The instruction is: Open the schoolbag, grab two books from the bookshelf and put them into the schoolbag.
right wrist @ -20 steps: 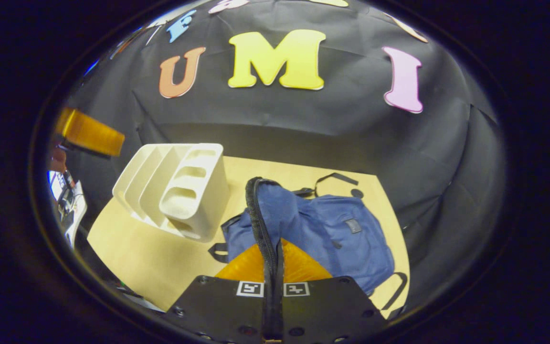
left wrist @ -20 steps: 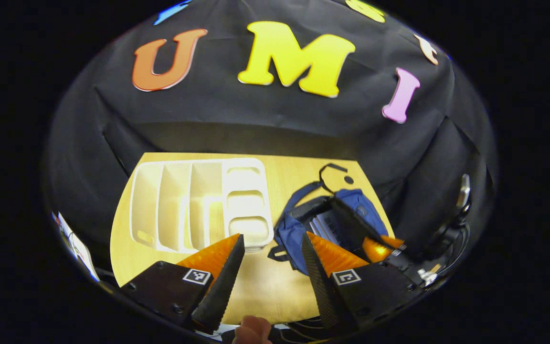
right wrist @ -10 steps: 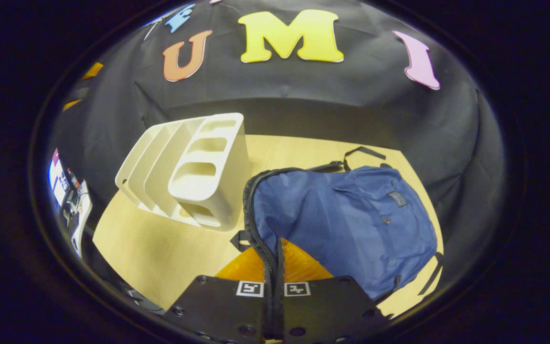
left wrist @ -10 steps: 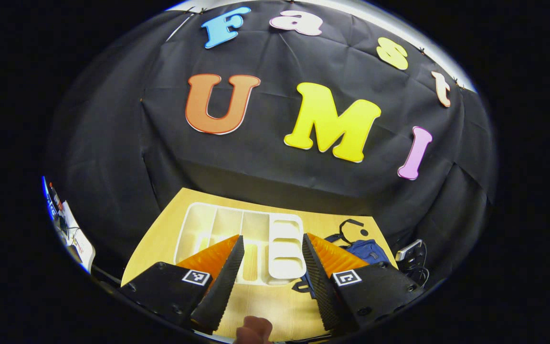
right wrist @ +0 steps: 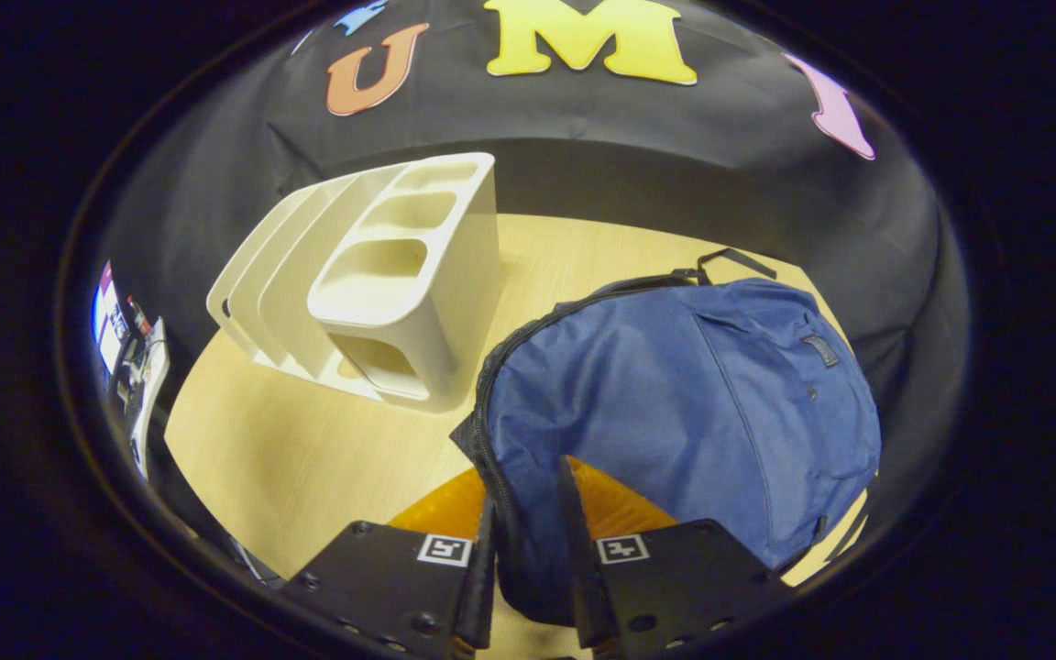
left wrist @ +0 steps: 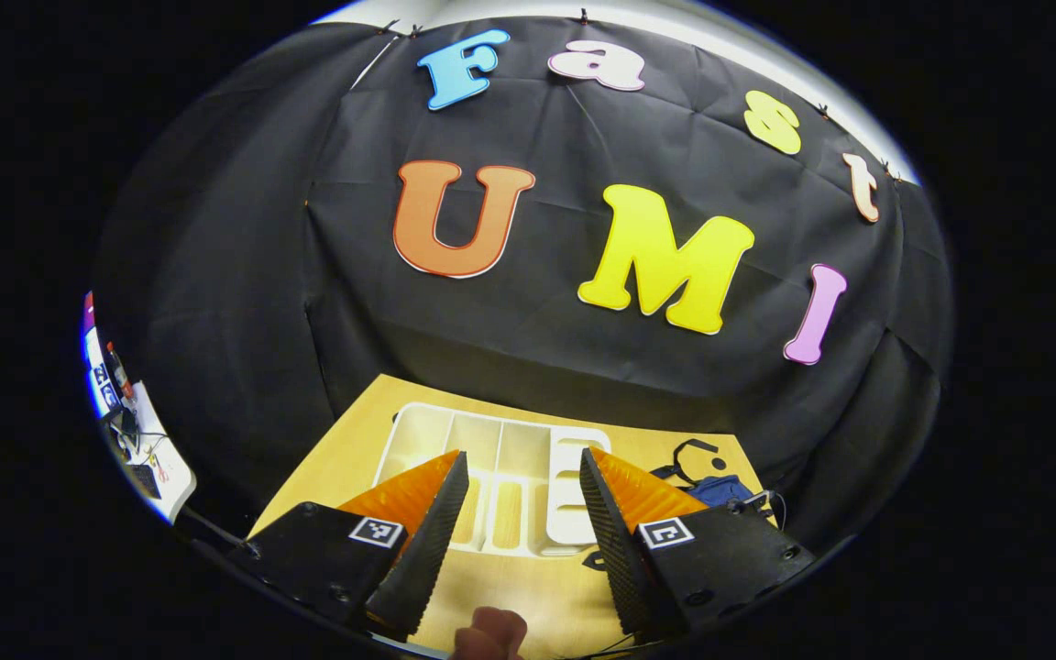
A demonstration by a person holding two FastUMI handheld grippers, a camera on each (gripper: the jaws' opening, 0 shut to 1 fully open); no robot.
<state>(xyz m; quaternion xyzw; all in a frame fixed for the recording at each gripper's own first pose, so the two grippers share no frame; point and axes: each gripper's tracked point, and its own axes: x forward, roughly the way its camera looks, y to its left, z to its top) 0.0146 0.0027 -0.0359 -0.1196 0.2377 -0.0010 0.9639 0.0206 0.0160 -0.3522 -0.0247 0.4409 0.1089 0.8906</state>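
Note:
The blue schoolbag (right wrist: 693, 394) lies flat on the wooden table (right wrist: 290, 458), its flap down and its black zip edge running along the left side. My right gripper (right wrist: 528, 486) is at the bag's near edge, its fingers slightly apart with a fold of the bag between them. The white bookshelf (right wrist: 400, 275) stands left of the bag, and its slots look empty. My left gripper (left wrist: 523, 458) hangs open high above the bookshelf (left wrist: 500, 440) with nothing between its fingers. A corner of the schoolbag (left wrist: 720, 490) peeks out to its right.
A bench with equipment (right wrist: 129, 357) sits past the table's left edge. A black strap loop (right wrist: 720, 261) lies behind the bag. A thumb (left wrist: 489, 632) shows at the bottom of the left gripper view. Bare table lies in front of the bookshelf.
The right gripper lowered the bag's flap onto the bag, then parted its fingers. The left gripper rose and drew back from the table, staying open.

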